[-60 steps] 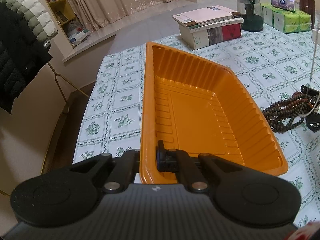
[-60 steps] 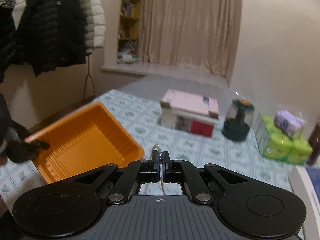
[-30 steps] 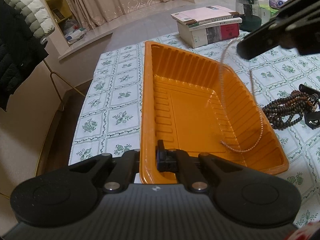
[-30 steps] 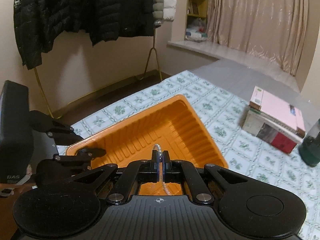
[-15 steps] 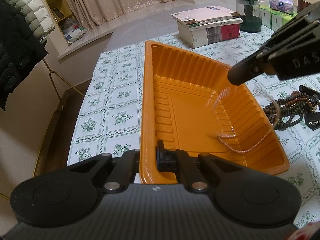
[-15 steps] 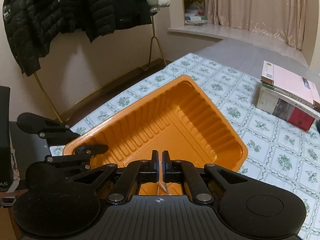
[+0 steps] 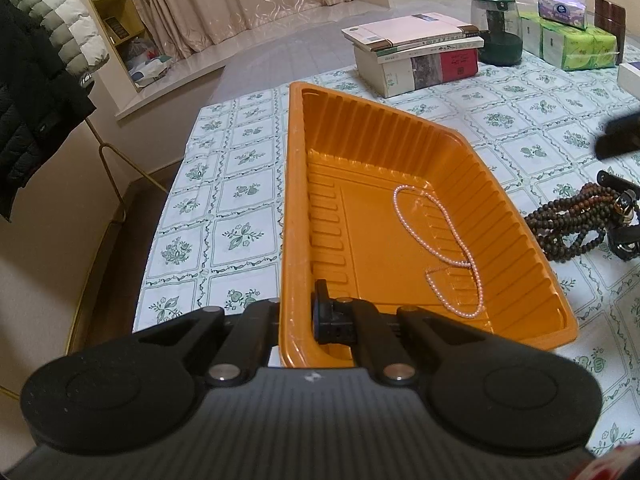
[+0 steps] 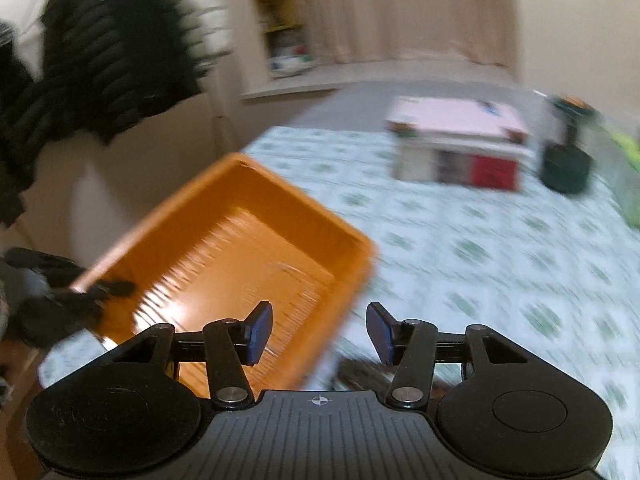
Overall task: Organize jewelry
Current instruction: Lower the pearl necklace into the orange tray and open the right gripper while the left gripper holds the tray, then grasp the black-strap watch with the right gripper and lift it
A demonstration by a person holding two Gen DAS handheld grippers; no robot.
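The left gripper (image 7: 298, 314) is clamped on the near rim of the orange tray (image 7: 532, 272), where a pink bead necklace (image 7: 440, 240) lies. The right gripper (image 8: 319, 330), just opened, is empty.

No text can be read here. The books (image 7: 416, 52) and the tissue pack (image 7: 563, 5) on the table carry print, but it is too small and blurred.
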